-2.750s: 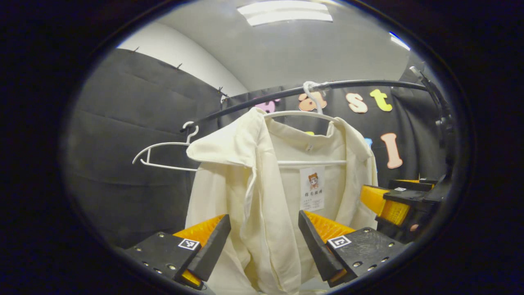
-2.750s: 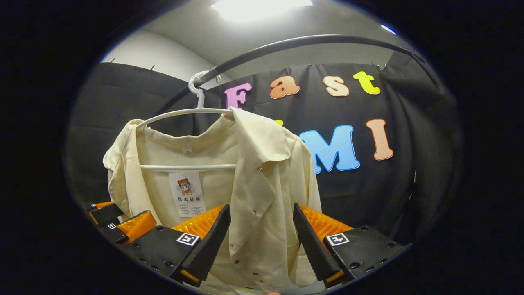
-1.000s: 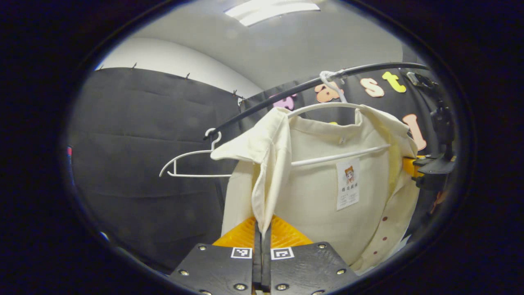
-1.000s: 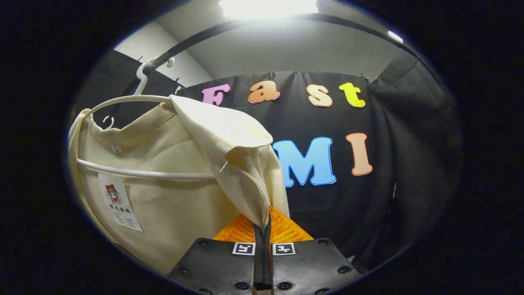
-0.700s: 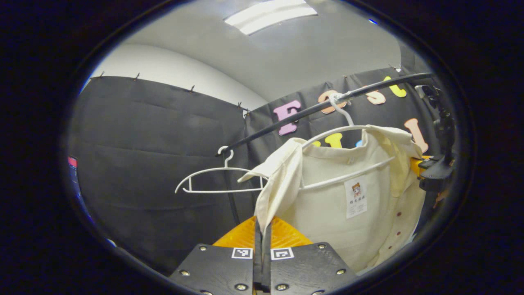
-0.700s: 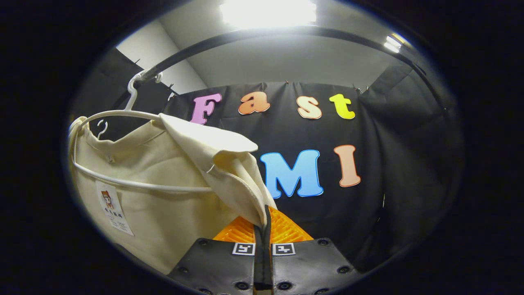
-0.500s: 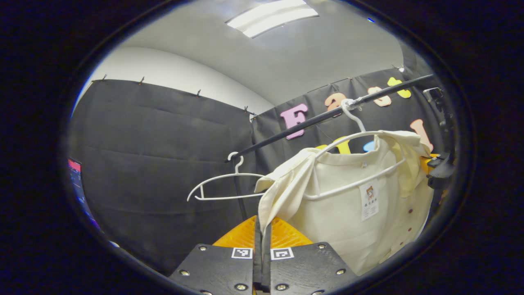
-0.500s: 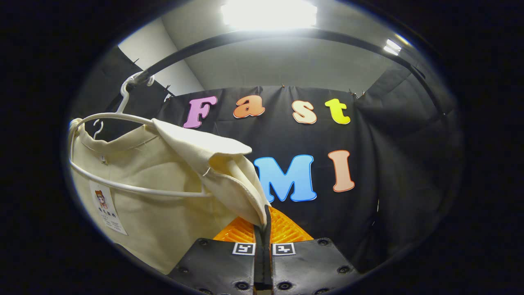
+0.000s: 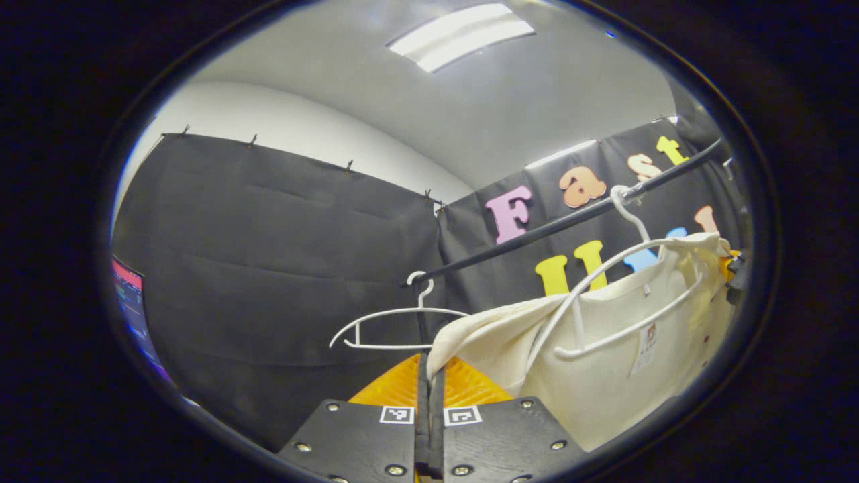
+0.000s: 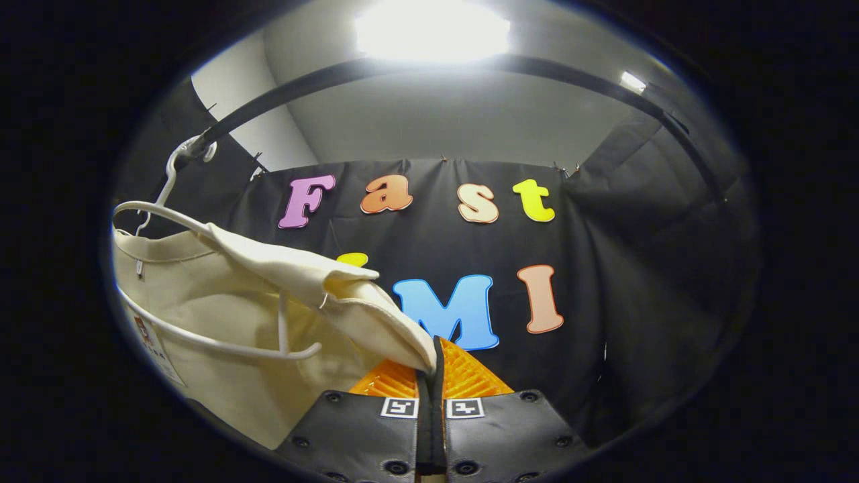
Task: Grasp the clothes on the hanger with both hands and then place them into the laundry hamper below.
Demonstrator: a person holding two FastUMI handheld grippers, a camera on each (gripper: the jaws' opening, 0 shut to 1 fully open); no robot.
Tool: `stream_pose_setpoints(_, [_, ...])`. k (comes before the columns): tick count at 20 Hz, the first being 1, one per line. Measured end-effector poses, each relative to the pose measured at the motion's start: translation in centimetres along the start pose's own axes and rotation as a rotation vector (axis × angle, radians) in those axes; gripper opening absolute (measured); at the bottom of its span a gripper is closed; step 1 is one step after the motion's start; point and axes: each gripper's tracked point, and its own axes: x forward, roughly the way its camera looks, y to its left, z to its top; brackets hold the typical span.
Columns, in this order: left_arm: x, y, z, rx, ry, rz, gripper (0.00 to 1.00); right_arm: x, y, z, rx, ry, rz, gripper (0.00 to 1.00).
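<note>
Left gripper view: black cloth wall [image 9: 268,255].

A black rail [image 9: 537,236] runs overhead across the booth and carries two white hangers by their hooks, an empty hanger [image 9: 396,320] near its far end and, farther along, a hanger [image 9: 621,278] draped with a cream shirt [image 9: 604,376] whose shoulders are half pulled off it.

Each claw, the left claw [image 9: 428,376] and the right claw [image 10: 430,365], carries two flat dark plates studded with round screws, a small square black-and-white marker on each plate, and ribbed pads ahead of the markers.
</note>
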Motion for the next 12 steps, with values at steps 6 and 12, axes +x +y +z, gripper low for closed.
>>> stream_pose_setpoints(6, [1.5, 0.8, 1.6, -0.02, -0.019, 0.001, 0.01, 2.7, 0.8, 0.0, 0.175, 0.065, 0.051, 0.01])
stream_pose_setpoints(12, [3.9, 0.0, 2.9, -0.016, -0.046, -0.023, 0.0, 5.4, 2.0, -2.3, 0.254, 0.158, 0.101, 0.01])
